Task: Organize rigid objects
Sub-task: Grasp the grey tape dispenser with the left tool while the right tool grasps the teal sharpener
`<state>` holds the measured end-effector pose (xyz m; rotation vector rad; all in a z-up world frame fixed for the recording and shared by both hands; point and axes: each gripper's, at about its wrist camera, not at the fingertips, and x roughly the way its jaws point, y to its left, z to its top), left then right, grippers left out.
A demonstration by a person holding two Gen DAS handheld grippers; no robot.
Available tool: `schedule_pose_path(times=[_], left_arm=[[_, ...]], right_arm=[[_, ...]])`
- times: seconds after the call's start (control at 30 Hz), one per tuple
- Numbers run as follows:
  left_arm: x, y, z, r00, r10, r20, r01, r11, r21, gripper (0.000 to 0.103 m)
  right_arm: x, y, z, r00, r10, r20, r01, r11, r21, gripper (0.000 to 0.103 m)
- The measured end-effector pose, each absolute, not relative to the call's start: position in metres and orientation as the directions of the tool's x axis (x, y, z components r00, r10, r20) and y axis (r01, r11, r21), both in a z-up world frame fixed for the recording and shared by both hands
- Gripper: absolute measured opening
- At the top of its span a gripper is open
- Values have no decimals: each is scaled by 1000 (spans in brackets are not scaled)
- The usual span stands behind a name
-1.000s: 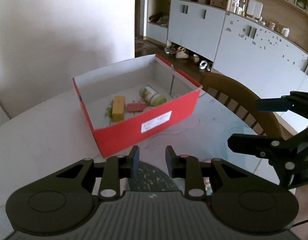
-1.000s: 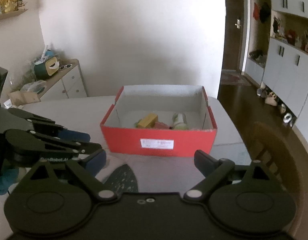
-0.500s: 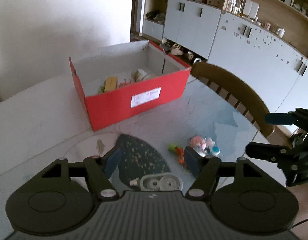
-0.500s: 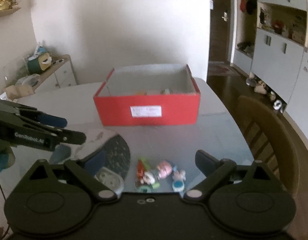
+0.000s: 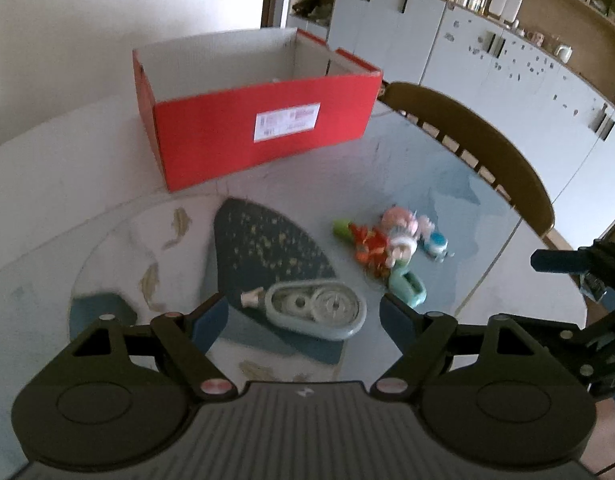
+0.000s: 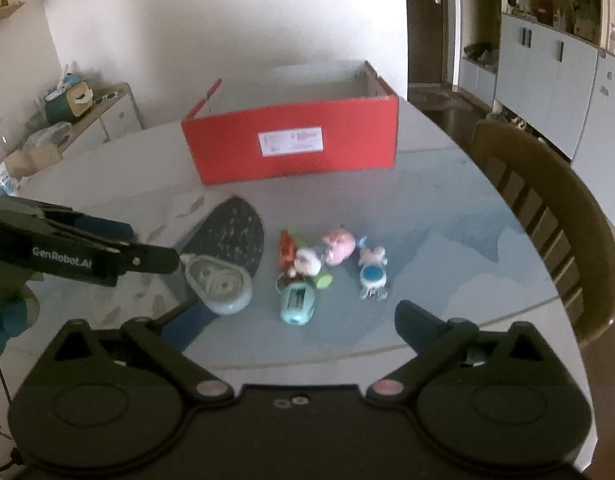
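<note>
The left gripper point(image 5: 303, 316) has just been opening and its jaws stand wide apart, holding nothing; the grey-green correction tape dispenser point(image 5: 313, 311) lies flat on the desk point(image 5: 67, 184) between the fingertips, untouched by either pad, its nozzle end turned toward the gripper's left finger. Directly beyond the dispenser, a dark speckled leaf-shaped patch point(image 5: 263, 240) shows on the desk surface. Ahead and to the right of the left gripper lies a cluster of small toys point(image 5: 387, 240): a teal piece nearest, an orange and green figure, a pink figure, and a small blue-and-white piece on the far right. Farther ahead stands the red box point(image 5: 263, 136), open at the top, with a white label on its near wall; its contents cannot be seen from this angle. A wooden chair point(image 5: 479, 152) stands at the desk edge to the right. The right gripper point(image 6: 303, 320) has also just been opening; its jaws are spread fully and grip nothing. Just ahead of it, between the lines of its fingers, lies the teal toy point(image 6: 297, 303), with the pink figure point(image 6: 339, 246) and the blue-and-white toy point(image 6: 372, 276) a little beyond. The dispenser appears ahead and to its left, beside the left gripper reaching in from that side. The red box stands well beyond the toys, straight ahead.
</note>
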<state>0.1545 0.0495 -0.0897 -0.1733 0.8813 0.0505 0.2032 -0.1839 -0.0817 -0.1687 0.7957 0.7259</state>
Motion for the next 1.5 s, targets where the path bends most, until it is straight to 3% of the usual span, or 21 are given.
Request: schedule_pose_path(times=[0.13, 0.27, 0.37, 0.9, 1.13, 1.5], left_arm=[[156, 44, -104, 615, -27, -788, -111, 987, -120, 91], [160, 43, -115, 605, -51, -794, -114, 982, -150, 92], [164, 45, -124, 593, -49, -804, -141, 977, -163, 101], [196, 49, -141, 550, 58, -833, -368, 912, -180, 101], [211, 44, -146, 521, 136, -843, -423, 899, -117, 101], [217, 38, -150, 500, 163, -850, -461, 882, -102, 102]], right_arm=[[202, -181, -93, 479, 513, -713, -644, 757, 111, 101], [203, -176, -107, 480, 499, -721, -645, 758, 95, 99], [203, -170, -117, 478, 492, -728, -657, 750, 76, 97], [215, -147, -145, 447, 476, -757, -698, 715, 37, 87], [223, -141, -148, 434, 481, -762, -714, 700, 35, 84], [232, -133, -152, 420, 485, -767, -732, 681, 30, 78]])
